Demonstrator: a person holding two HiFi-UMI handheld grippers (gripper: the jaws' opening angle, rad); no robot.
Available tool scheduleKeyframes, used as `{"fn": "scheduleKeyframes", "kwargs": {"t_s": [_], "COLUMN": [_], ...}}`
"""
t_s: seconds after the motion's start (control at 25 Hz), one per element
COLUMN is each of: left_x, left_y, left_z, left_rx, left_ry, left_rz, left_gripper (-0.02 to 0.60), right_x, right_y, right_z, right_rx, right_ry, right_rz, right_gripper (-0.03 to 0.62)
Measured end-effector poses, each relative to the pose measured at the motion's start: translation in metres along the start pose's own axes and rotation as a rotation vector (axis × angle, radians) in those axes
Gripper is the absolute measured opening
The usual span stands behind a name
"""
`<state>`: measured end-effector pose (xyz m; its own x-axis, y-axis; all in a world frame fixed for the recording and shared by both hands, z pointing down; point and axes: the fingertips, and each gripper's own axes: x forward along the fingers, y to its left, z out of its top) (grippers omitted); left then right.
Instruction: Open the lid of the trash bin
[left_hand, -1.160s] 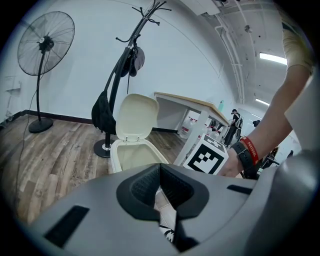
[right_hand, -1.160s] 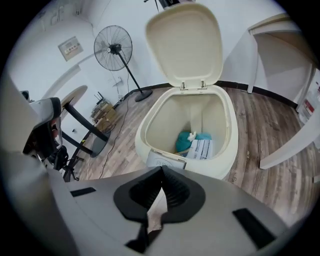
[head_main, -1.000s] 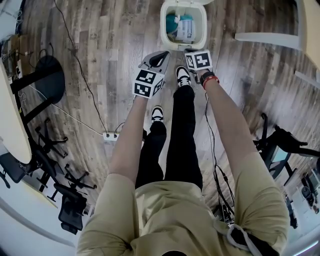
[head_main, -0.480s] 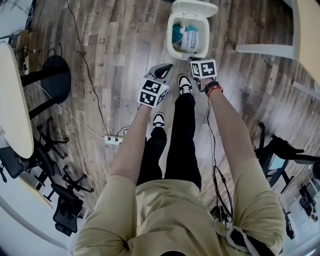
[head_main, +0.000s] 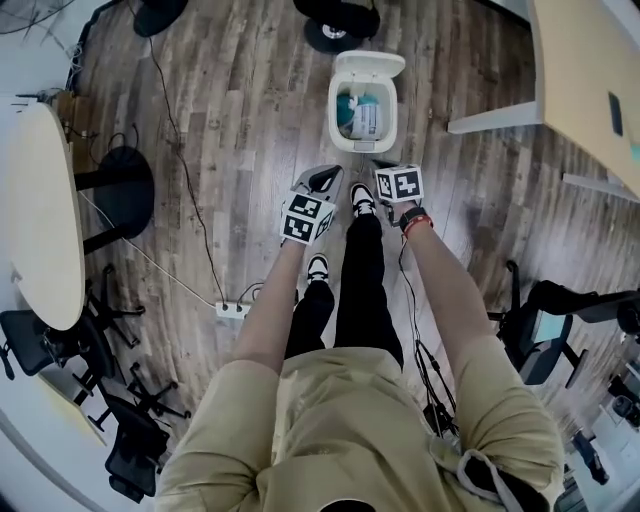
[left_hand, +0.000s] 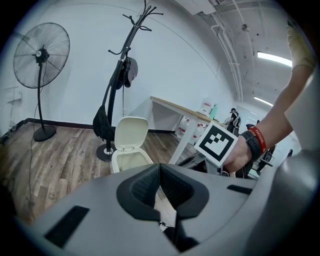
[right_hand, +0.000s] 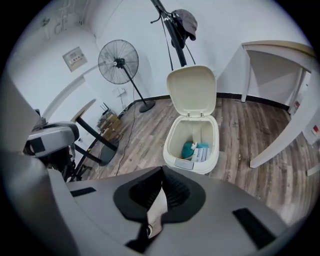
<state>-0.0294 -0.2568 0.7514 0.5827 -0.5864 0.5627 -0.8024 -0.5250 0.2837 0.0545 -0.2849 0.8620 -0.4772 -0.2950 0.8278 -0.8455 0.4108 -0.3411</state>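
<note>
The cream trash bin (head_main: 334, 108) stands on the wood floor ahead of the person's feet, its lid (head_main: 369, 66) raised upright at the far side. Inside lie a teal item and a white packet (right_hand: 195, 149). The bin (right_hand: 178, 161) and its raised lid (right_hand: 192, 91) fill the middle of the right gripper view; the left gripper view has the bin (left_hand: 120, 161) and lid (left_hand: 131, 134) left of centre. Both grippers hang short of the bin, not touching it. My left gripper (head_main: 324, 180) and right gripper (head_main: 386, 166) are shut, with nothing held.
A coat stand (left_hand: 122, 75) with a bag stands just behind the bin, and a floor fan (left_hand: 41, 50) further left. A desk (head_main: 585, 70) is at the right, a round table (head_main: 40, 215) at the left. A power strip (head_main: 233, 310) and cables lie on the floor.
The bin now sits lower and smaller in the head view, and more of the room shows. Both grippers have drawn back from it. The lid stays up.
</note>
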Motion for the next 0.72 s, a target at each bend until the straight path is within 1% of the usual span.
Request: {"fn": "scheduleKeyframes", "kwargs": {"t_s": [0.24, 0.36, 0.52, 0.72], "left_x": [-0.047, -0.07, -0.101, -0.141], "left_y": [-0.029, -0.038, -0.049, -0.059], "left_z": [0.025, 0.036, 0.047, 0.059], "left_rx": [0.001, -0.004, 0.017, 0.009], "left_ry": [-0.009, -0.015, -0.024, -0.061], "left_rz": [0.0, 0.02, 0.043, 0.065], "left_gripper": [0.023, 0.023, 0.023, 0.023], "right_x": [-0.071, -0.099, -0.137, -0.176], "right_y": [0.022, 0.038, 0.059, 0.083], "right_z": [0.006, 0.011, 0.013, 0.017], "right_rx": [0.033, 0.039, 0.031, 0.023], "right_ry": [-0.05, -0.09, -0.132, -0.187], "right_rz": [-0.046, -0.04, -0.043, -0.039], "right_gripper": [0.012, 0.014, 0.012, 0.012]}}
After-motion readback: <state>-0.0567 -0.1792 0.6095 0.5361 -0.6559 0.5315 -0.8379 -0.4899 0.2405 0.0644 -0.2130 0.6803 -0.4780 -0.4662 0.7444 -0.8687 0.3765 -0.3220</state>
